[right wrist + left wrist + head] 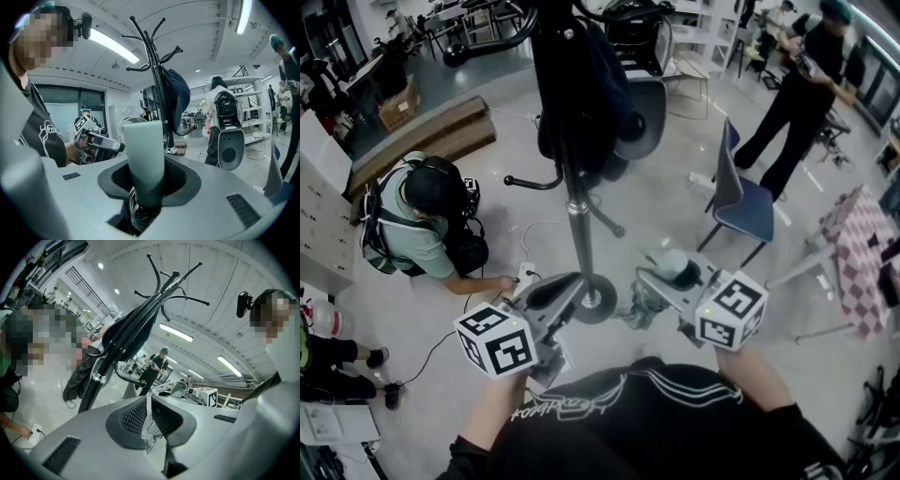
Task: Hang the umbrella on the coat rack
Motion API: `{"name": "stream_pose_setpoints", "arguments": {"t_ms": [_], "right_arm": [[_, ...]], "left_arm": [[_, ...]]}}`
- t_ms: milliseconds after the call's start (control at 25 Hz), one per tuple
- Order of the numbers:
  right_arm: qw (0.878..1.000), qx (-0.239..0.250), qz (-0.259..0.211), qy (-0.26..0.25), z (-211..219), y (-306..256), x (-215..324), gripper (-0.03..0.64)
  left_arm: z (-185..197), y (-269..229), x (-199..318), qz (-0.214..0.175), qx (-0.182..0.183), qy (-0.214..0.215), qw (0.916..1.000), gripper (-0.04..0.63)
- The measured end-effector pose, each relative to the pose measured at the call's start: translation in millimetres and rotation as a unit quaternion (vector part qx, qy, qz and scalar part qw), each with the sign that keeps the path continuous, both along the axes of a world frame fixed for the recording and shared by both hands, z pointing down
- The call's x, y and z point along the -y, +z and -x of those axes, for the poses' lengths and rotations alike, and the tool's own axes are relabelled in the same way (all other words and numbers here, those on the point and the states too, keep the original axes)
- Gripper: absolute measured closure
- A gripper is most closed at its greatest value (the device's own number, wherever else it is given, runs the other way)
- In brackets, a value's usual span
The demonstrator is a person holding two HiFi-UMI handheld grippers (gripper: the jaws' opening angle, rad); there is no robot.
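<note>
The black coat rack point(573, 192) stands right in front of me, its round base point(598, 302) on the floor and its curved hooks point(174, 281) overhead. My right gripper point(664, 277) is shut on the folded umbrella's pale green handle point(143, 154), which stands upright between its jaws. The umbrella's grey-green canopy point(637, 305) hangs beside the rack's base. My left gripper point(572, 286) is left of the pole, shut on a thin grey strap point(149, 427). What that strap is attached to is hidden.
A dark coat point(581, 84) hangs high on the rack. A person point(427, 220) crouches on the floor at the left by a white power strip point(525, 277). A blue chair point(741, 197), a standing person point(806, 84) and a checked table point(867, 253) are at the right.
</note>
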State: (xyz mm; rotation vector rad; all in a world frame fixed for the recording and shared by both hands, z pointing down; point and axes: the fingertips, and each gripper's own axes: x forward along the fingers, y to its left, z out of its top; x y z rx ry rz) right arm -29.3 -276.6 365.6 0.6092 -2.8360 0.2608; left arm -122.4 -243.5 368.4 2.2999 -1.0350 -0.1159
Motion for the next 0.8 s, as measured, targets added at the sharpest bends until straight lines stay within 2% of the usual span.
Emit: {"name": "stream_pose_setpoints", "arguments": {"t_ms": [360,560,800], "right_arm": [[0.994,0.002,0.009,-0.113,20,7,3,0.48],[0.988,0.004,0.017,-0.154,21,12,9,0.48],[0.98,0.007,0.028,-0.198,32,13,12,0.48]], "left_arm": [[5,7,9,0.019,0.0,-0.079,0.9967,0.581],[-7,14,7,0.03,0.005,-0.096,0.9949,0.581],[-6,19,-1,0.049,0.007,-0.146,0.9881,0.581]]}}
